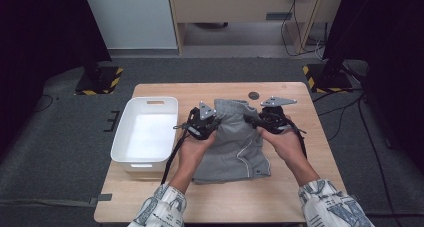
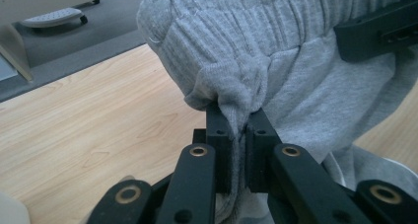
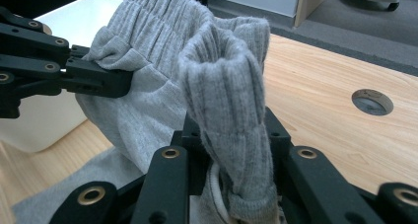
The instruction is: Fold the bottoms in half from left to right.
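1. We work at a wooden table [image 1: 300,187] on grey carpet, a round hole [image 1: 254,95] near its far edge.
2. Our hands hide part of the grey shorts [image 1: 235,152], which lie mid-table with the waistband lifted.
3. The white bin [image 1: 120,142] at left holds nothing.
4. The left gripper [image 2: 236,130] and right gripper [image 3: 231,130] each pinch the waistband.

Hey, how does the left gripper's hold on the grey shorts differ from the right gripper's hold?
The left gripper pinches a thin gather of cloth just below the ribbed waistband of the grey shorts, its jaws nearly together; the right gripper clamps a thick roll of the waistband itself, its jaws set wider. The left gripper sits on the side toward the white bin, the right gripper on the side toward the table's round hole. Both are shut on the shorts, lifting the waistband end.
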### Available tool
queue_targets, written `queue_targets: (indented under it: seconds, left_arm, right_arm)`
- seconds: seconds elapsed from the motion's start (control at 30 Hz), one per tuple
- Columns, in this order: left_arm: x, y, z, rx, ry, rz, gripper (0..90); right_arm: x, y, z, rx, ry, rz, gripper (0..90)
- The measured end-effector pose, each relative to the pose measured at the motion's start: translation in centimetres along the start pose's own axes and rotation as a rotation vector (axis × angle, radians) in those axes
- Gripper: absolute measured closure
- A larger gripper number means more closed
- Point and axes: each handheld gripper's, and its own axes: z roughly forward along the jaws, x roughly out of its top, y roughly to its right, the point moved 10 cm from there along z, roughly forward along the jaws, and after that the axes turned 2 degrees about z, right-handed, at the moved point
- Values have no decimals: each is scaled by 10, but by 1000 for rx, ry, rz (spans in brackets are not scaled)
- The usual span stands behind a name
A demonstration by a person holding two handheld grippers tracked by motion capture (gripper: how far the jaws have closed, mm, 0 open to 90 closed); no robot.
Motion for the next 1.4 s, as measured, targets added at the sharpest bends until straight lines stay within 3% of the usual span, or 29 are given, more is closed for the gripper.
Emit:
queue_targets:
  seconds: [0.37, 0.9, 1.4]
  left_arm:
    - [-15, 15, -9, -21, -8, 14, 837]
    - [-53, 33, -15, -46, -48, 34, 831]
    - [-103, 45, -10, -83, -131, 15, 825]
  right_arm:
    - [-20, -10, -11, 23, -11, -28, 715]
    - [-57, -25, -10, 58, -47, -51, 712]
    - [-100, -34, 5, 91, -117, -46, 709]
